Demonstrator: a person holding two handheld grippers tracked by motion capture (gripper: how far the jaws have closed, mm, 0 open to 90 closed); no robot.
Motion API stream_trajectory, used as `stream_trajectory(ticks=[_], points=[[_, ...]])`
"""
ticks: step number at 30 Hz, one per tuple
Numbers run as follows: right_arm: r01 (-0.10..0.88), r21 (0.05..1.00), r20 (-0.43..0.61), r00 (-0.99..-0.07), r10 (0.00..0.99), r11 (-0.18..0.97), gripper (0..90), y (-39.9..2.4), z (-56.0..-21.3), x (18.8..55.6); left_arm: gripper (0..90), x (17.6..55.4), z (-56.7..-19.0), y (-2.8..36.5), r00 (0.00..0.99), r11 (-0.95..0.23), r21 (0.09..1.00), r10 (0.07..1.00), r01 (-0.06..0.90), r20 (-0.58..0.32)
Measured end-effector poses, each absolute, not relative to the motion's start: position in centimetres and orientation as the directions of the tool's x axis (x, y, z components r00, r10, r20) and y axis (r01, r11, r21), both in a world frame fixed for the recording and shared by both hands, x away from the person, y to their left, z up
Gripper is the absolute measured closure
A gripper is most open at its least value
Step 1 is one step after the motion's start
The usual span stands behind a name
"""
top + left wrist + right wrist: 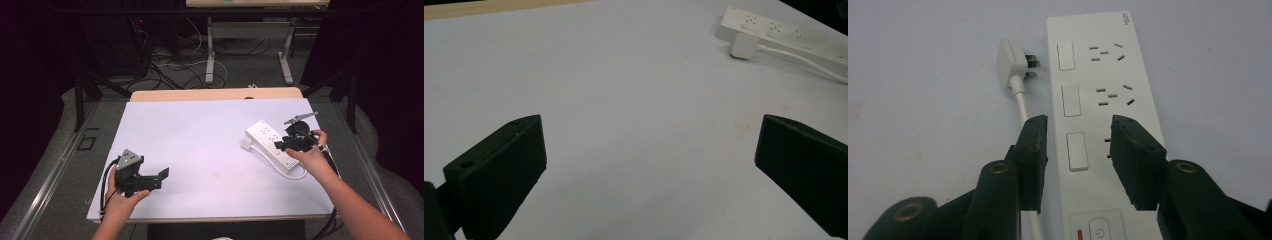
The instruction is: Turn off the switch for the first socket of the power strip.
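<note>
A white power strip (266,138) lies on the right part of the white table top (200,135); its white plug (246,144) rests unplugged beside its left end. In the right gripper view the power strip (1098,65) shows three rocker switches and socket holes, with the plug (1010,62) and cable (1023,107) to its left. My right gripper (1075,145) hovers over the strip's near half, jaws partly apart and not pressing on it; it is also in the high view (282,145). My left gripper (150,181) stands wide open near the front left, nothing between its jaws (649,165).
The left gripper view has the strip (784,37) and plug (743,46) far off at the upper right. A wooden table edge (215,94) runs along the back. Beyond it are cables on the floor and another table's legs (210,60).
</note>
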State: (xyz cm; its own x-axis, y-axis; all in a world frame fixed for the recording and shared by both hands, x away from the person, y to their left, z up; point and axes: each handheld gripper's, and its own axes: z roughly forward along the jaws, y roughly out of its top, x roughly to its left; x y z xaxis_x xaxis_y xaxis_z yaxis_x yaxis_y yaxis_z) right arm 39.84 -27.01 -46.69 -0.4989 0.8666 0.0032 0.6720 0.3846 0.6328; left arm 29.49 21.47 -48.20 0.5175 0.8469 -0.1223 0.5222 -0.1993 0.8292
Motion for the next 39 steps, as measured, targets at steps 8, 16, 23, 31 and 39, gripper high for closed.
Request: stream_trajectory(ticks=[8,16,23,31,39], points=[[0.643,0.651,-0.019,-0.517,0.856,0.403,50.7,-26.8,-46.4,39.1,0.1,29.5,-48.2,21.5,0.518,-0.199,0.829,0.847,0.522,-0.122],[0.624,0.678,-0.010,-0.520,0.854,0.388,45.0,-26.5,-45.8,37.9,0.1,29.5,-48.2,21.5,0.518,-0.199,0.829,0.847,0.522,-0.122],[0.600,0.703,-0.020,-0.519,0.854,0.381,41.2,-26.3,-45.5,37.0,0.1,29.4,-48.2,21.4,0.519,-0.200,0.828,0.846,0.523,-0.123],[0.573,0.721,-0.037,-0.529,0.848,0.389,38.0,-26.4,-45.1,36.0,0.1,29.4,-48.2,21.4,0.516,-0.195,0.829,0.847,0.524,-0.127],[0.553,0.738,-0.040,-0.534,0.844,0.385,36.3,-26.0,-44.9,34.6,0.1,29.4,-48.2,21.4,0.519,-0.200,0.828,0.846,0.523,-0.124]])
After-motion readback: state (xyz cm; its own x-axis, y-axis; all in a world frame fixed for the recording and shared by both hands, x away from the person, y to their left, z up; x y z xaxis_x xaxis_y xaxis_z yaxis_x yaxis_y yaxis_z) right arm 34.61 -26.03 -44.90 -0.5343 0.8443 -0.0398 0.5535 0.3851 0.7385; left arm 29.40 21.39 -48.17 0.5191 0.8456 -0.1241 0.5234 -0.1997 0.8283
